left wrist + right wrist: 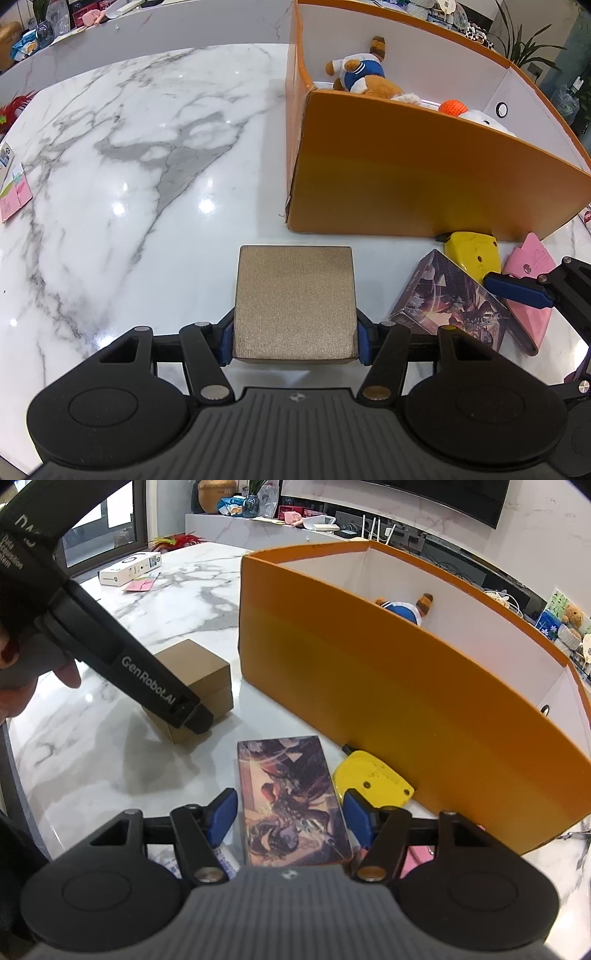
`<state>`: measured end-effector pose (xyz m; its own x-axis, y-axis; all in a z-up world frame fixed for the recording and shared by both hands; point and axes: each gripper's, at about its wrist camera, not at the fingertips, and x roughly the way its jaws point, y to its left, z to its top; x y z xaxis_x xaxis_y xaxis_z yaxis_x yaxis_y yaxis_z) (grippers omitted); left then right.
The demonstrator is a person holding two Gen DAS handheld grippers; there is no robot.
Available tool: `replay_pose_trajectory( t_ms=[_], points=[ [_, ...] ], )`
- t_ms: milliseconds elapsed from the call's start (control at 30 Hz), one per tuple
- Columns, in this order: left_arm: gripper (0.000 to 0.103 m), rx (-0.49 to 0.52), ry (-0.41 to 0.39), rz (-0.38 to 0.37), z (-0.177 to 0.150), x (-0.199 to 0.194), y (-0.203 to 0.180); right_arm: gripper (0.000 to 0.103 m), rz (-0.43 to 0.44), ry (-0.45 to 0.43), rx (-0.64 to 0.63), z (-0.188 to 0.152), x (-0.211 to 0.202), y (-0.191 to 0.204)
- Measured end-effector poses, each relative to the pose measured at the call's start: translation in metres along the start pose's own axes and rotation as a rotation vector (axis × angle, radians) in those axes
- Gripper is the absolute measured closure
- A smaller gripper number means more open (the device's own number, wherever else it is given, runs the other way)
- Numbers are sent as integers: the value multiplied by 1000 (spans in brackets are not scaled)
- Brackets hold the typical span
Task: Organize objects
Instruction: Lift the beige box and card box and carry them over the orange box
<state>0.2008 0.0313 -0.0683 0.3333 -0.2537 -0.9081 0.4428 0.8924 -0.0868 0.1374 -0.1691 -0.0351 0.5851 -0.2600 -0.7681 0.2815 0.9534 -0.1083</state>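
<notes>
The left claw [295,341] is clamping a small brown cardboard box [295,304], its blue pads pressing the box's two sides; in the right wrist view the box [201,679] is sitting on the marble tabletop [122,177], apparently tipped a little, just beside the big orange storage box [424,177]. The right claw [290,816] is standing part-open around an illustrated card box [291,797], with a sliver of gap showing between each blue pad and the box's long edges, so nothing is gripped there yet. A yellow plastic piece [373,779] is lying against the orange wall, just beside the card box, and a pink piece [532,291] is resting further right. Inside the orange box a plush dog [365,74] and other soft toys are already lying.

The step in hand looks like gathering both small boxes for the orange box. To do it well, the right claw should be centred on the card box, pads square to its long edges, then closed firmly without nudging the yellow piece. The orange wall is tall, so each load needs lifting clear above the rim before crossing. The brown box seems gripped low and near its back, so it may pivot; keeping it level is worthwhile.
</notes>
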Motion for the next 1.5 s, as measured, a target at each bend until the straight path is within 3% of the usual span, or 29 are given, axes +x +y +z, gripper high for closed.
replay_pose_trajectory(
  t_ms=[300,467,667,933,1500],
  points=[
    [35,-3,5,9,0,2,2,40,116,35,171,-3,3,-23],
    [35,0,6,6,1,3,4,42,88,40,120,-2,13,-11],
    [35,-2,7,11,1,3,5,43,84,21,147,3,16,-10],
    [35,-15,4,5,2,1,10,43,215,-24,272,5,8,-21],
    [35,-18,-25,-25,1,-22,11,43,292,-199,445,3,-56,-60]
  ],
)
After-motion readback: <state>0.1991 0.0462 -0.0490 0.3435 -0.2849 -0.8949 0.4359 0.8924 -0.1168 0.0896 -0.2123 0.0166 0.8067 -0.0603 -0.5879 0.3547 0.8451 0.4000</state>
